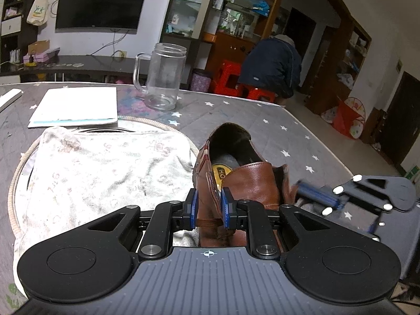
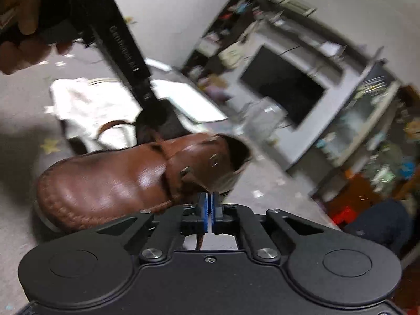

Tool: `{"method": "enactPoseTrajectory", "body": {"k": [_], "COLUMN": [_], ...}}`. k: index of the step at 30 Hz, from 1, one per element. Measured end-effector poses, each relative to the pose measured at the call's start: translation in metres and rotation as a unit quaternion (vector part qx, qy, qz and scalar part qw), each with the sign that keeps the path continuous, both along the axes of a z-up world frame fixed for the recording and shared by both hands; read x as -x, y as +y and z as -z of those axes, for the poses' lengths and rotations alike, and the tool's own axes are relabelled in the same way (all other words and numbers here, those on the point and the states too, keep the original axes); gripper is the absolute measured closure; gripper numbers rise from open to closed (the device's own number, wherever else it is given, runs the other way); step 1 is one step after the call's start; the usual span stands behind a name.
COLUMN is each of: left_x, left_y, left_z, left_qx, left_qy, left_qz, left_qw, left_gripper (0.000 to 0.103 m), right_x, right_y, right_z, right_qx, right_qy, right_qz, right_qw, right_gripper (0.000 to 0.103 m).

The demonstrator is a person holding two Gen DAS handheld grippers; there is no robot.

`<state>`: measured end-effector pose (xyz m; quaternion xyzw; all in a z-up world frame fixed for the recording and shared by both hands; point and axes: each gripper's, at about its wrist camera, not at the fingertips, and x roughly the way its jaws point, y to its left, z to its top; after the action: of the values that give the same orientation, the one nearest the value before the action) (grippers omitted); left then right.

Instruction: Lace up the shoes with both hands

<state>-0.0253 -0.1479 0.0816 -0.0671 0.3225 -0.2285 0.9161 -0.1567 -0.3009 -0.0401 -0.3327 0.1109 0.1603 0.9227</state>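
**Two grips on one shoe, and a lace that could slip free**

The cream terry towel (image 1: 105,173) lies over a round rope-edged mat (image 1: 15,183) on the left of the table (image 1: 262,115), which wears a grey quilted cover with white stars. A white paper pad (image 1: 76,107) and a clear glass handled mug (image 1: 162,76) stand toward the far edge.

The brown leather lace-up shoe (image 1: 252,181) stands beside the towel's right edge, nearer the right edge of the table, heel toward the far edge. The left gripper (image 1: 208,204) is partly closed, its blue pads pinching the left flap and tongue of the shoe at the throat. In the right wrist view a loop of brown lace (image 2: 113,127) arcs out over the towel behind the shoe.

The right gripper (image 2: 210,211) has its pads pressed almost together at the shoe's near side. A thin brown strand (image 2: 200,239) runs down behind the pads; it looks like the lace end, though blur keeps me from telling whether it is truly pinched.

Risks, as I judge them:
- The right wrist view is smeared, which suggests fast motion. A quick pull could draw the strand out of such a narrow pinch, if it is held at all.
- The left gripper holds only soft leather. A tug from the right could twist the shoe or peel the flap out of the pads.
- The loose loop could snag on the towel's pile.
- The metal eyelet (image 2: 185,172) is small, so any aiming error would fray the lace tip.
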Motion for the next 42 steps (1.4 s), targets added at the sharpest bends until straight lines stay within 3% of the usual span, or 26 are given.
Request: {"method": "enactPoseTrajectory", "body": {"k": [6,13,26,28,31,35,42], "left_x": [0.0,0.001,0.004,0.005,0.005,0.005,0.005], "left_y": [0.002,0.005,-0.001,-0.002,-0.003,-0.004,-0.009], "left_z": [0.001,0.003,-0.001,-0.002,-0.003,-0.003,-0.006], "left_qx": [0.002,0.004,0.009,0.007,0.004,0.001,-0.008], "left_qy": [0.001,0.001,0.004,0.004,0.003,0.003,0.001], "left_qz": [-0.009,-0.008,-0.002,-0.001,0.001,0.004,0.009], "left_qw": [1.0,1.0,0.9999,1.0,1.0,1.0,0.9999], "left_gripper": [0.084,0.084,0.082,0.082,0.081,0.079,0.076], "right_x": [0.001,0.002,0.001,-0.006,-0.012,-0.022,-0.041], "right_y": [0.001,0.002,0.002,-0.034,-0.042,-0.051,-0.063], "right_z": [-0.019,-0.041,-0.087,-0.09,-0.108,-0.123,-0.116], "right_qx": [0.017,0.036,0.074,0.082,0.08,0.075,0.069], "right_qy": [-0.085,-0.184,-0.355,-0.371,-0.389,-0.39,-0.327], "right_qz": [0.028,0.061,0.118,0.126,0.138,0.147,0.146], "right_qw": [0.996,0.98,0.925,0.916,0.907,0.906,0.931], "right_gripper": [0.102,0.102,0.102,0.102,0.102,0.102,0.102]}}
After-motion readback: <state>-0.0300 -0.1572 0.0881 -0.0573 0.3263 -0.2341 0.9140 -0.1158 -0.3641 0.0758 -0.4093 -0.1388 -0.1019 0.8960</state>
